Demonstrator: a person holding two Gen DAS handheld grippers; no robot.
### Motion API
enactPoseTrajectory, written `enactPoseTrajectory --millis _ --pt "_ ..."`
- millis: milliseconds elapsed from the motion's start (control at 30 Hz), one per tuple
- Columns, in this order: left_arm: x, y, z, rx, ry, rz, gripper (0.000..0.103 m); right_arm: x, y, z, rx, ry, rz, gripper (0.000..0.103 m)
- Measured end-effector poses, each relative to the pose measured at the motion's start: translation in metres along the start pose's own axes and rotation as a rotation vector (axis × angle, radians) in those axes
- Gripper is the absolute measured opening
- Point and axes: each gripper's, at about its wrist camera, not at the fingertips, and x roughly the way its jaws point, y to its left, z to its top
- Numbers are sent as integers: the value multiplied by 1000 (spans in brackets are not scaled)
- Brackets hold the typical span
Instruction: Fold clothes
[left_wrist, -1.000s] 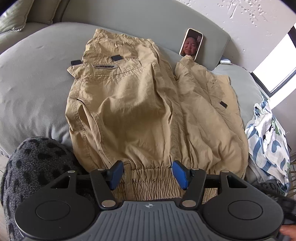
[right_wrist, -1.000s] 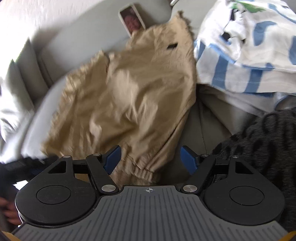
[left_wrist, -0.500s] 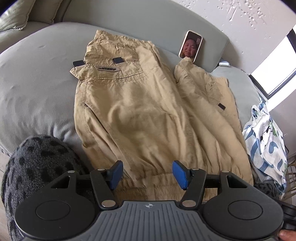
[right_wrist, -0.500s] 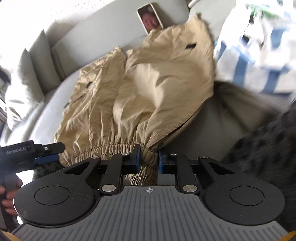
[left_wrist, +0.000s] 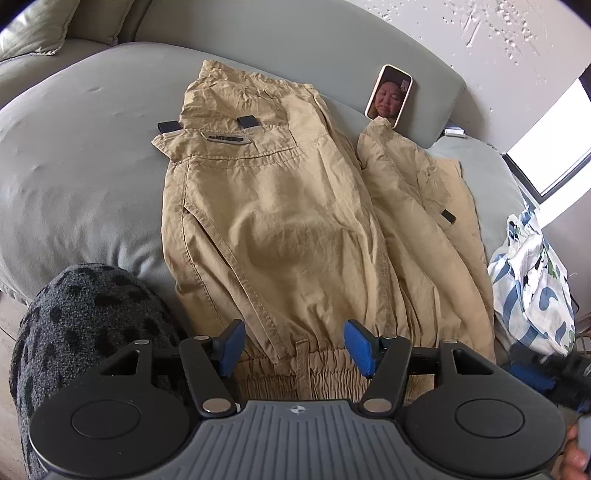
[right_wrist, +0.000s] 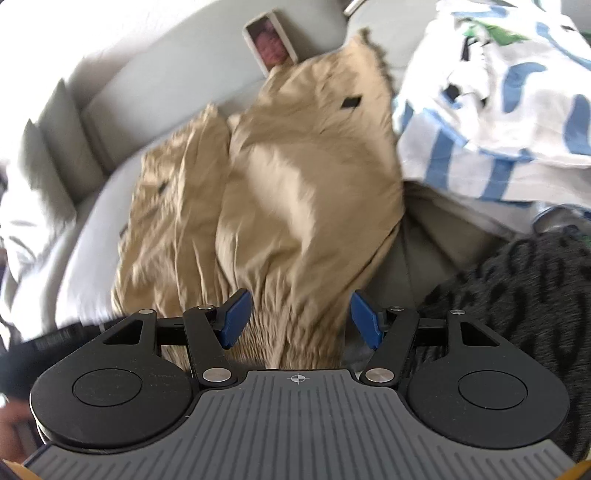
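Khaki trousers (left_wrist: 280, 229) lie spread flat on the grey sofa (left_wrist: 81, 155), waistband far, elastic cuffs at the near edge. My left gripper (left_wrist: 294, 347) is open just above the left leg's cuff (left_wrist: 325, 365), its blue pads clear of the cloth. In the right wrist view my right gripper (right_wrist: 299, 319) hovers over the right leg (right_wrist: 295, 206). Its jaws are opening, with gathered cuff fabric below and between them but not pinched. That view is motion-blurred. The right gripper also shows as a dark blur (left_wrist: 546, 373) at the left view's right edge.
A phone (left_wrist: 388, 96) leans on the sofa back beyond the trousers. A white and blue patterned garment (left_wrist: 532, 280) is heaped at the sofa's right end. Dark spotted fleece (left_wrist: 88, 317) bulges at the near edge, also seen in the right wrist view (right_wrist: 524, 288). Cushions (right_wrist: 62, 136) sit far left.
Half a second ago my right gripper was shut on the right leg's cuff; it has let go, opened and lifted. The trousers now lie flatter. My left gripper has stayed put.
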Motion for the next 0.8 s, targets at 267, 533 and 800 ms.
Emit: enactPoseTrajectory --millis 267,533,800 --pt "2 -9 -3 34 22 -3 58 -32 -15 17 81 -121 -4 66" --pt "1 -11 -3 38 28 15 59 -41 -22 25 111 -144 4 66" --pt "-9 -15 2 53 49 -9 58 -58 -15 26 98 -184 22 66"
